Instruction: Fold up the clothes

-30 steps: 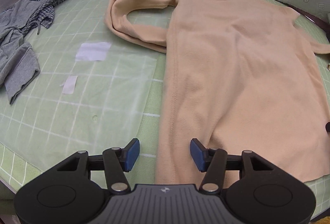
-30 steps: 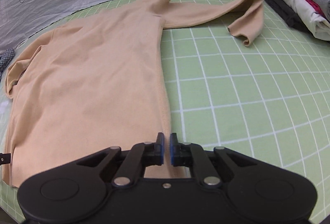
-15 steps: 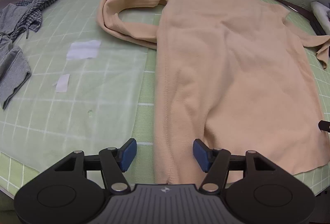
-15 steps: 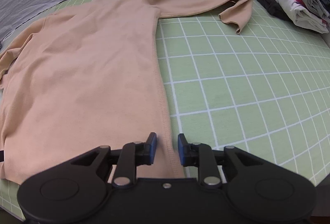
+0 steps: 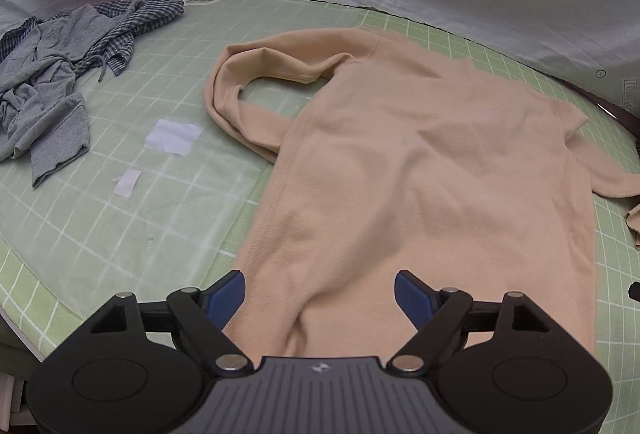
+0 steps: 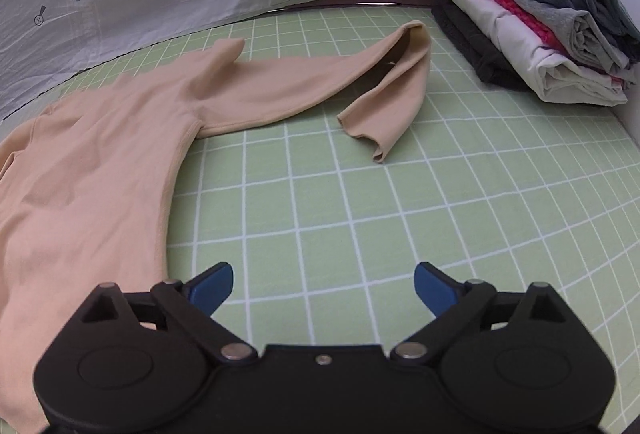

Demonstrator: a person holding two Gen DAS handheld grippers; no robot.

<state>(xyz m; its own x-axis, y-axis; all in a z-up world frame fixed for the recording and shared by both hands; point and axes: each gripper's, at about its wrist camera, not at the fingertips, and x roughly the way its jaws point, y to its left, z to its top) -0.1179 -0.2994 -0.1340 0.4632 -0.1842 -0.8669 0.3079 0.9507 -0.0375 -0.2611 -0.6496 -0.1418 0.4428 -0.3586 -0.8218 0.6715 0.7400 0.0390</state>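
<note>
Shirt (image 5: 420, 170), peach, lies flat on our green grid mat (image 6: 400, 202). Left gripper (image 5: 320, 294) jaws opening over its hem; right gripper (image 6: 323, 286) jaws opening over bare mat, sleeve (image 6: 304, 86) at 12 o'clock.

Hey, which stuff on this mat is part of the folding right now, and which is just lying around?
In the job:
- beige long-sleeved top
- left claw, opening above its hem
- right claw, opening over bare mat

Lying about:
- crumpled grey and checked clothes
- folded stack
- white paper scraps
</note>
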